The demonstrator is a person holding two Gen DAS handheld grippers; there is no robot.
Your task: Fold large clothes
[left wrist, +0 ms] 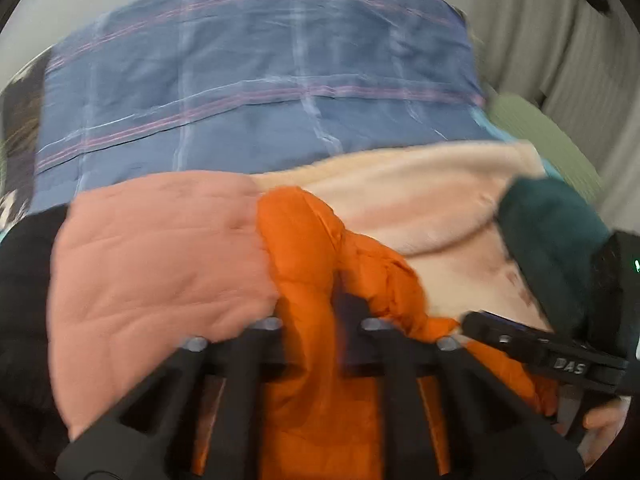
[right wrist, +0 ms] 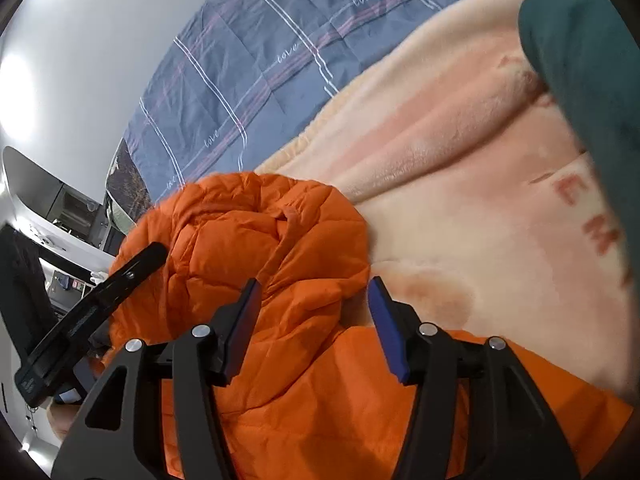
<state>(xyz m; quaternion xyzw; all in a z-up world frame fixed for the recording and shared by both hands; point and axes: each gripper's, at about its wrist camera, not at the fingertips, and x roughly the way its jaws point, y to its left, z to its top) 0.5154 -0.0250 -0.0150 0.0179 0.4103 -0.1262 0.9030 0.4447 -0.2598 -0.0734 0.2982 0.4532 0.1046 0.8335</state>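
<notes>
left gripper (left wrist: 320, 320): clamped shut on a bunched fold of the orange quilted puffer jacket (right wrist: 280, 264).
right gripper (right wrist: 312, 316): jaws apart, empty, over jacket.
jacket: crumpled, near edge of peach fleece blanket (right wrist: 460, 200).
tip: pinch the hem, pull flat before folding.

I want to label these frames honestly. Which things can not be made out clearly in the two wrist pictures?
- Left gripper pad contact: left wrist view, motion blur and folds of the puffy orange quilted jacket hide it.
- Jacket's full shape: both views, bunched, cut by the bottom edge.
- Pale pink fleece blanket lettering: right wrist view, partly covered by the dark green cloth.
- Right gripper: open, holds nothing.
</notes>
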